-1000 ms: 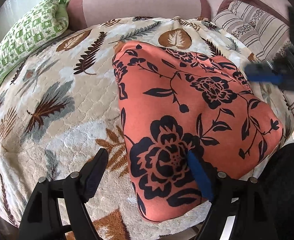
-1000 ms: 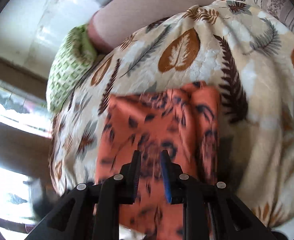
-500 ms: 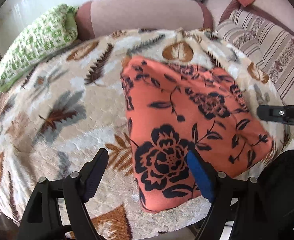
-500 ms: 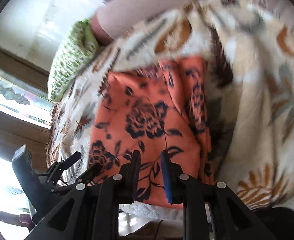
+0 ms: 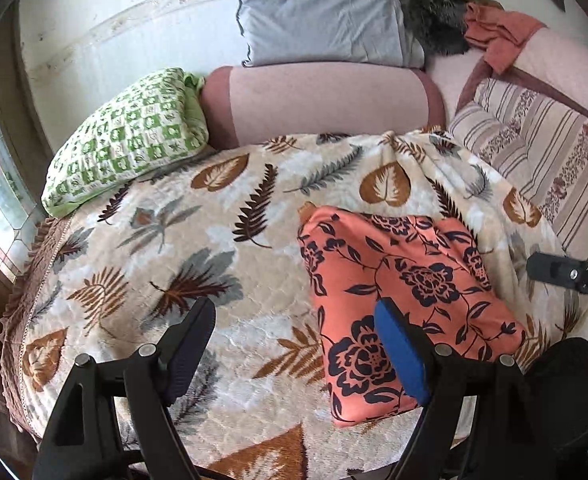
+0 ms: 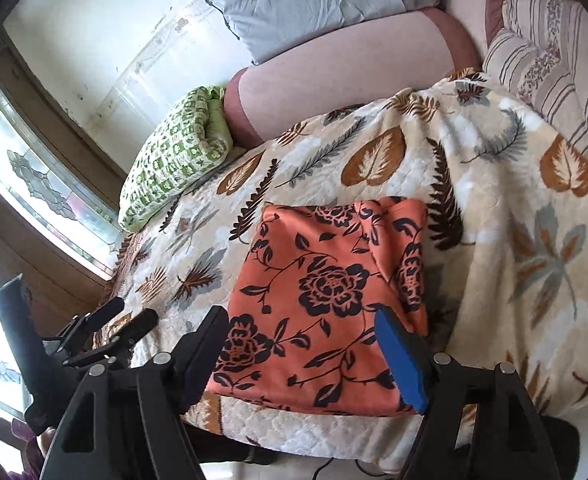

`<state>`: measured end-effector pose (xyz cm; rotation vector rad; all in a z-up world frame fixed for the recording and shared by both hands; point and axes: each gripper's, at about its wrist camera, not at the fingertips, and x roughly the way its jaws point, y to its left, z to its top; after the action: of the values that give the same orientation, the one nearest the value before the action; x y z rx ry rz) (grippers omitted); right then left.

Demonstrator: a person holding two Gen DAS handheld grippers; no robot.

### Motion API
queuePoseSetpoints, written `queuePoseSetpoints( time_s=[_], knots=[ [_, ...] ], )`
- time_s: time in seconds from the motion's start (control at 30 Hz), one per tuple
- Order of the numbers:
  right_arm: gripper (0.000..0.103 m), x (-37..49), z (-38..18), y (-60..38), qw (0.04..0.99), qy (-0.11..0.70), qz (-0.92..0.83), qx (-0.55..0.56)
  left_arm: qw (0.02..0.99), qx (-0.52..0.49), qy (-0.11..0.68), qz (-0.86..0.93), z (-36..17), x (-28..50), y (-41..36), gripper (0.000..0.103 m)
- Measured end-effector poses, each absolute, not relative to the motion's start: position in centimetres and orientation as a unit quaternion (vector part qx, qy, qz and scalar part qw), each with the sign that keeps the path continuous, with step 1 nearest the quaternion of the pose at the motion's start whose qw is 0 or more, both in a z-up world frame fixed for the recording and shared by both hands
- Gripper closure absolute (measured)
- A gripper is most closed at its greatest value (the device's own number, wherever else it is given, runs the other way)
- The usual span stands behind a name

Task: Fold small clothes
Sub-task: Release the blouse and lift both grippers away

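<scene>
A bed (image 5: 142, 240) under a leaf-print blanket (image 6: 514, 220) carries everything. A pink bolster (image 5: 318, 100) and a green pillow (image 5: 130, 140) lie along its far edge, a grey pillow (image 5: 318, 20) behind them. The folded orange cloth (image 6: 326, 280) lies flat at the bed's near edge, toward its right corner. The left gripper (image 5: 294, 344) hangs above the near edge, fingers (image 5: 402, 352) wide apart and empty. The right gripper (image 6: 302, 348) is above the cloth's near hem, its fingers (image 6: 402, 360) opening, clear of the cloth.
</scene>
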<state>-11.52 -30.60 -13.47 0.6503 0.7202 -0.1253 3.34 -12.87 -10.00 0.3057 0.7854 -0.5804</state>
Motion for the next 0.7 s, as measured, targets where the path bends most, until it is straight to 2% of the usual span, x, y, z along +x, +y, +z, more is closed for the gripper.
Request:
queuePoseSetpoints(
  time_s=[0.7],
  knots=[
    [0.024, -11.0, -13.2, -28.1, 0.884, 0.358, -0.054, 0.295, 0.88, 0.134, 0.373, -0.262, -9.9, 3.5, -11.1, 0.021]
  ],
)
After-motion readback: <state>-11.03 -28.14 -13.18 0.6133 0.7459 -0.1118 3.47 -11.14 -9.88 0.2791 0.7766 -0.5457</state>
